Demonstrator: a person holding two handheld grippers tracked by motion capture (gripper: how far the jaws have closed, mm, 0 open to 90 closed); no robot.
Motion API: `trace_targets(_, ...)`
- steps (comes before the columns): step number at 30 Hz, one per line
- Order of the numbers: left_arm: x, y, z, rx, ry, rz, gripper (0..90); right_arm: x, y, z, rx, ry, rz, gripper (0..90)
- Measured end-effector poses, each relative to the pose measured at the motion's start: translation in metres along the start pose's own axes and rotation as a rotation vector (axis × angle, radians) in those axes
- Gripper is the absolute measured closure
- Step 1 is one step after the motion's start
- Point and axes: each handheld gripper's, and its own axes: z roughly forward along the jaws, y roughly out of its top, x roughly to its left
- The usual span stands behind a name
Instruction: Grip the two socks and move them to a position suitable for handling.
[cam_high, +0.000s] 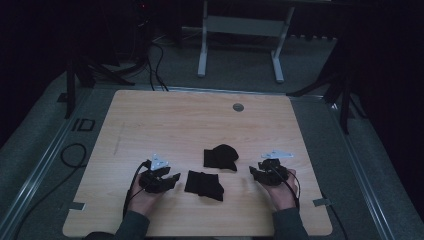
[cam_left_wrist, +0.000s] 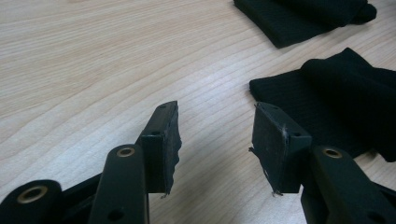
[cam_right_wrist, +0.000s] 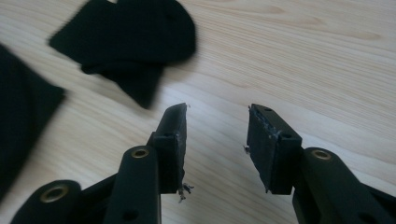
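Jaws of the left gripper (cam_left_wrist: 215, 140) stand wide and empty, the nearer folded black knit cloth (cam_left_wrist: 336, 107) lying flat on the pale wooden surface (cam_left_wrist: 93, 60) just right of them at frame right, the right gripper (cam_right_wrist: 217, 140) likewise empty, part-open.

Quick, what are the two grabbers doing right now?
Left gripper: open, holding nothing.
Right gripper: open, holding nothing.

Matt black ribbed cloth (cam_high: 204, 184), pale smooth wood-grain table (cam_high: 150, 120)
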Motion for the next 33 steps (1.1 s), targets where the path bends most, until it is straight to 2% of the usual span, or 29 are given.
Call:
trace_targets(5, 0.0, 0.001, 0.0, -0.005, -0.007, -0.005, 50.6, 0.01, 0.005, -0.001, -0.001, 0.042, -0.018, 58.3)
trace_targets(11, -0.004, 0.002, 0.002, -0.007, -0.021, -0.003, 49.4, 0.017, 0.009, -0.002, 0.004, 0.099, -0.011, 57.2)
trace_targets(21, -0.01, 0.004, 0.004, -0.011, -0.034, 0.012, 47.8, 0.034, 0.013, 0.002, 0.016, 0.139, -0.04, 56.5)
trace_targets(28, -0.009, 0.004, 0.003, -0.021, -0.047, 0.01, 47.5, 0.048, 0.015, 0.003, 0.015, 0.165, -0.067, 56.7)
trace_targets(33, -0.011, 0.004, 0.002, -0.028, -0.05, 0.037, 48.2, 0.056, 0.016, 0.003, 0.019, 0.191, -0.071, 57.0)
